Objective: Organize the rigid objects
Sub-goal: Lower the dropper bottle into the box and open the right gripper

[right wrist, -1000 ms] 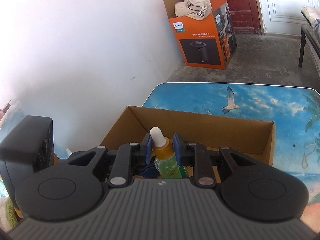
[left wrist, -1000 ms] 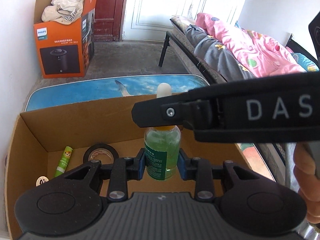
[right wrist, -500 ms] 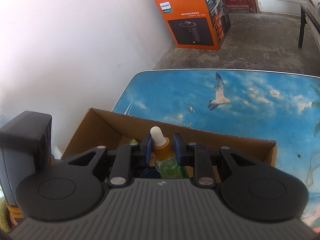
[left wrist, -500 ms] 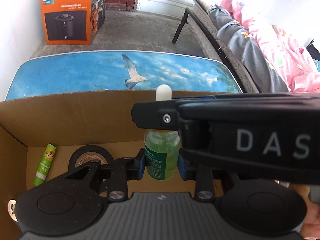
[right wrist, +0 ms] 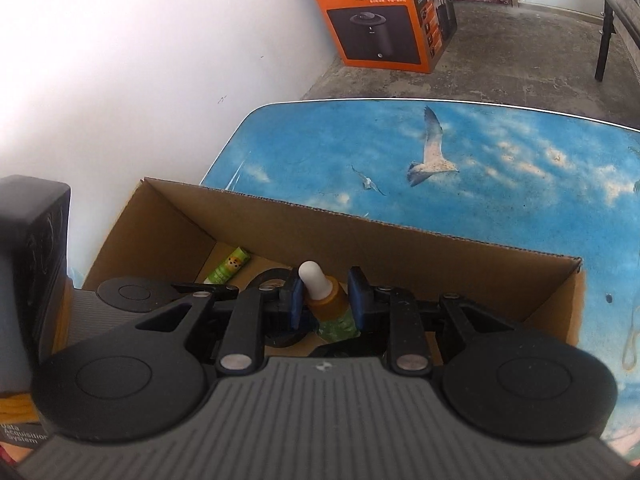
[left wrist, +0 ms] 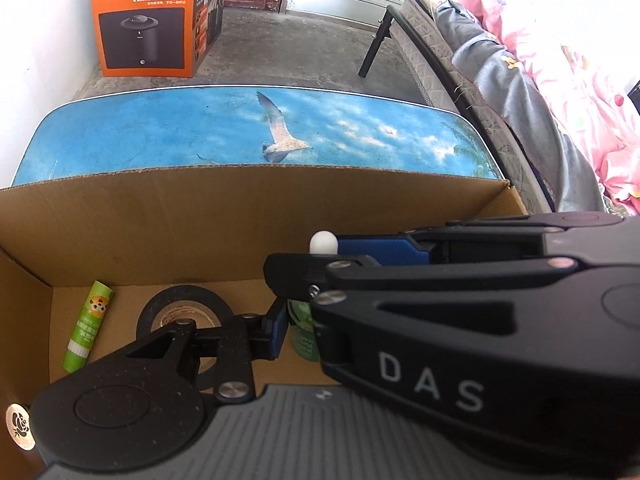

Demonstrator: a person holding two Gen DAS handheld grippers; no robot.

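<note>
Right gripper (right wrist: 325,297): blue pads flank dropper bottle (right wrist: 329,306) neck, narrow gaps visible, not clamped. Bottle upright, long axis vertical, white bulb up, inside cardboard box (right wrist: 440,248). Left gripper (left wrist: 298,322): one pad beside bottle body; other pad hidden behind right gripper, closure undeterminable. Left view only: black tape roll (left wrist: 182,308), green glue stick (left wrist: 89,325) left of bottle.

I see the box (left wrist: 248,216) sitting on the table (left wrist: 168,136), at its near end. Inside the box, the tube (left wrist: 89,326) lies on the left, the tape roll (left wrist: 182,312) is just right of it, and the bottle (right wrist: 326,304) stands right of the tape. Behind the table, a big carton (left wrist: 148,20) sits on the floor by the wall, and a bed (left wrist: 520,92) is off to the right
</note>
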